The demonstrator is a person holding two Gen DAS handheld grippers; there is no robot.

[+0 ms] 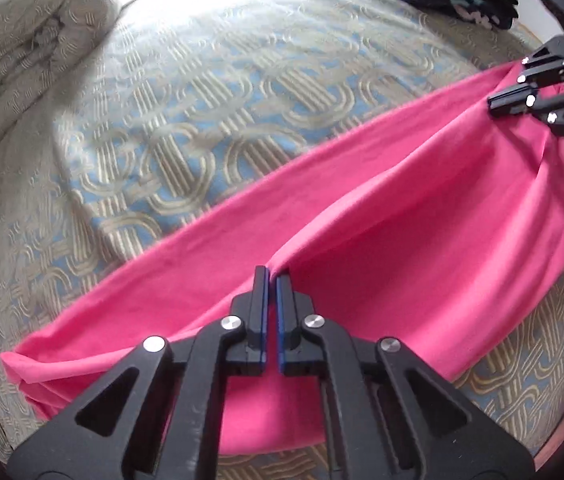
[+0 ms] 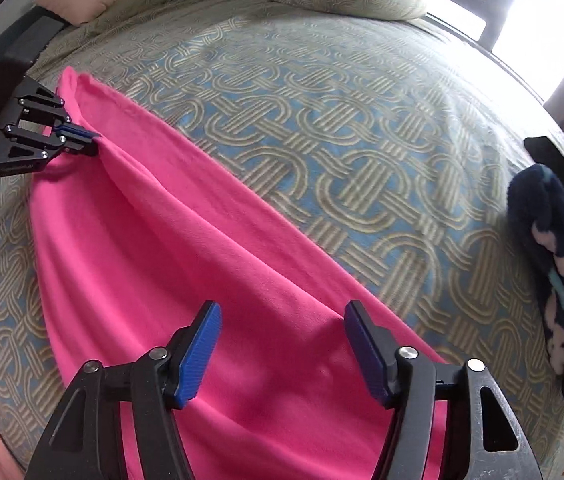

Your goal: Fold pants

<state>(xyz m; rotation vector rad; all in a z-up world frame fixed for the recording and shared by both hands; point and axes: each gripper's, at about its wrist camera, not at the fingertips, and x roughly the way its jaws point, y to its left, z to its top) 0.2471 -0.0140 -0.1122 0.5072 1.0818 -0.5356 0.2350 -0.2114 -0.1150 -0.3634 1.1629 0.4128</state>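
The pink pants (image 1: 362, 216) are lying in a long folded band across the bed (image 1: 201, 100), one edge pulled up into a ridge. The left gripper (image 1: 273, 280) is pinching that ridge, its 2 fingers (image 1: 261, 304) pressed together on the fabric. The right gripper (image 2: 279, 320) is hovering over the other end with its blue pads (image 2: 197, 356) spread wide apart, gripping nothing; the fabric is passing beneath them. A rolled duvet (image 1: 21, 48) is sitting at the far side of the bed, and a dark spotted garment (image 2: 562, 280) is resting near the bed's edge, well apart from the pants.
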